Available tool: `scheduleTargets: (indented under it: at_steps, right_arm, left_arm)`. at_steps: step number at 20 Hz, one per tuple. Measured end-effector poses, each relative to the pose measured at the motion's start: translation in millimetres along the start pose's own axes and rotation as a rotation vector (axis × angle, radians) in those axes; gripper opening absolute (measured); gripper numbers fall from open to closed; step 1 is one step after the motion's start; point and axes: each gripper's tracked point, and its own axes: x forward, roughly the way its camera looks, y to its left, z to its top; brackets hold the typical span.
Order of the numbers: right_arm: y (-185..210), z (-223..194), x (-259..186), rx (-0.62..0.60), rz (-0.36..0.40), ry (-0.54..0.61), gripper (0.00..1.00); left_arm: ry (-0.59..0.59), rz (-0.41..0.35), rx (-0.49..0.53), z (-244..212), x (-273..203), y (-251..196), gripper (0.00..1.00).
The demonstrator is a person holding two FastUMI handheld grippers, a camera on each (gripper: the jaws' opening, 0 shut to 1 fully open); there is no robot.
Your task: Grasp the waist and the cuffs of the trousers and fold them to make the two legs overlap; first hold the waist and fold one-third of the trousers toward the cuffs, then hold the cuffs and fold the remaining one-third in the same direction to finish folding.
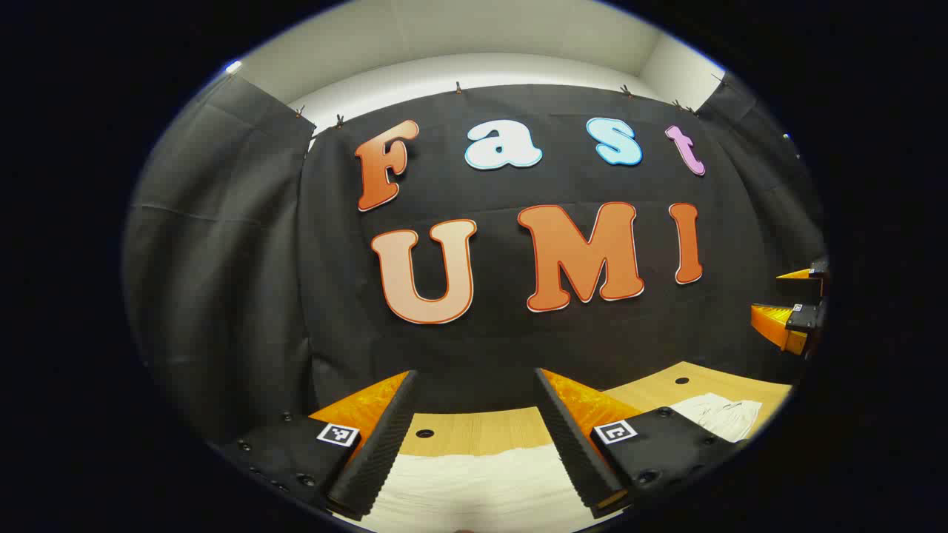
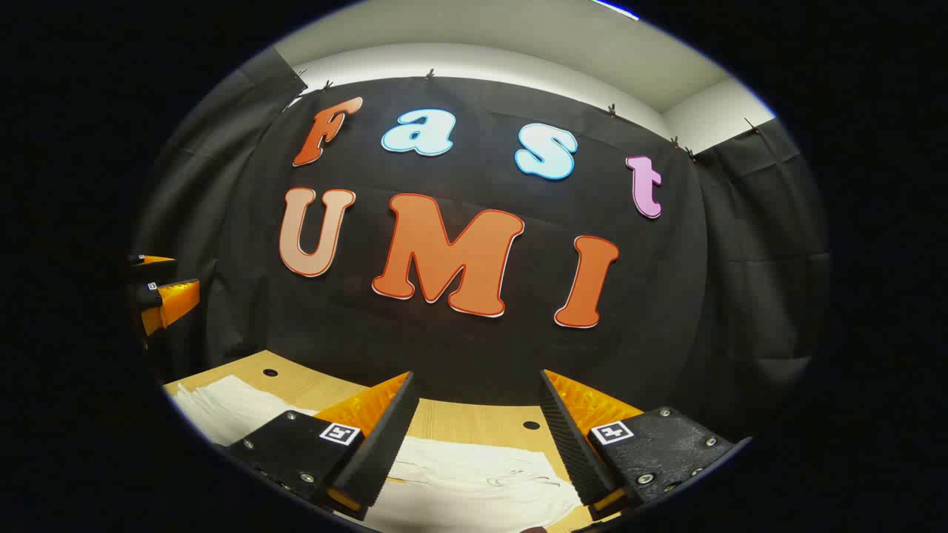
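Trousers cut off below | left gripper, right gripper jaws apart

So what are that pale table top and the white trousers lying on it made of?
The pale tan table top looks like wood or wood-look laminate, matt: faint straight grain lines, round dark holes. The white trousers look like thin woven cloth, matt: soft creases and flat folds. The fibre can't be told.
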Motion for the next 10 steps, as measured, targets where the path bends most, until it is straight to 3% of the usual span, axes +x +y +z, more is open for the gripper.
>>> scheduleTargets:
  at_steps: [6,10]
  right_arm:
    - [11,2,-13,-0.020,-0.023,0.011,0.97]
    - [3,-19,-12,-0.016,-0.028,0.068,0.97]
  left_arm:
    - [-0.006,-0.001,0.015,-6,-1,25,0.99]
    - [0.086,0.038,0.008,-35,-4,45,0.99]
